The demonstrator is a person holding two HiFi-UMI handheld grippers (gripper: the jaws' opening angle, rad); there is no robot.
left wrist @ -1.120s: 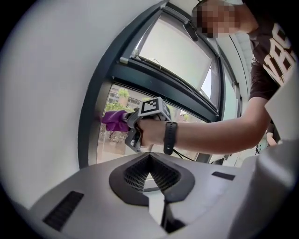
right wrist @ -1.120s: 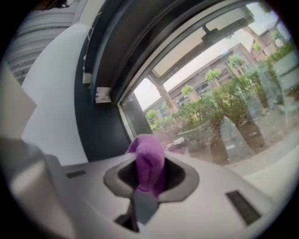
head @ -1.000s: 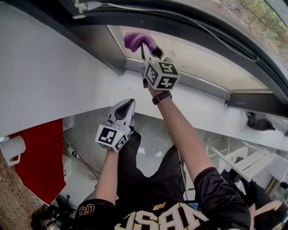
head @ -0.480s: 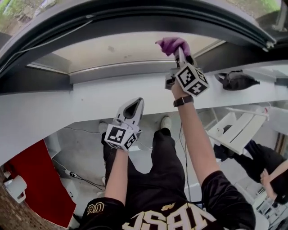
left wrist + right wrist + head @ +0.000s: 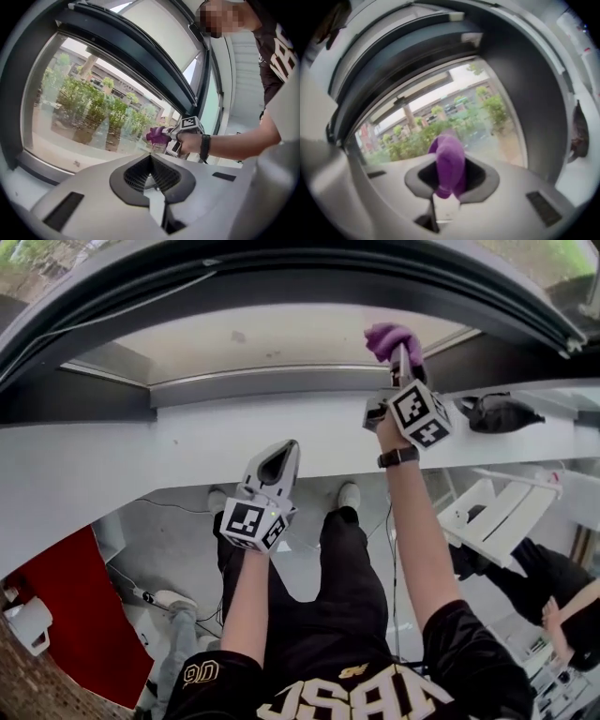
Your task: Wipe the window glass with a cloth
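Note:
The purple cloth (image 5: 392, 337) is pressed against the window glass (image 5: 281, 338) near the pane's lower right corner, with my right gripper (image 5: 401, 360) shut on it. In the right gripper view the cloth (image 5: 450, 161) bulges out between the jaws, in front of the glass (image 5: 483, 117). My left gripper (image 5: 278, 457) hangs lower, in front of the white sill, shut and holding nothing. From the left gripper view, the cloth (image 5: 157, 135) and right gripper (image 5: 169, 136) sit to the right of my left gripper (image 5: 151, 158), against the glass (image 5: 79, 117).
A dark window frame (image 5: 309, 282) surrounds the pane, with a white sill (image 5: 141, 451) below it. A black object (image 5: 497, 413) lies on the sill at right. Below are a white folding rack (image 5: 487, 521), a red panel (image 5: 66, 615) and a white mug (image 5: 28, 626).
My right gripper has carried the purple cloth across the glass from the pane's left side to its right side. The left gripper stayed low and shut.

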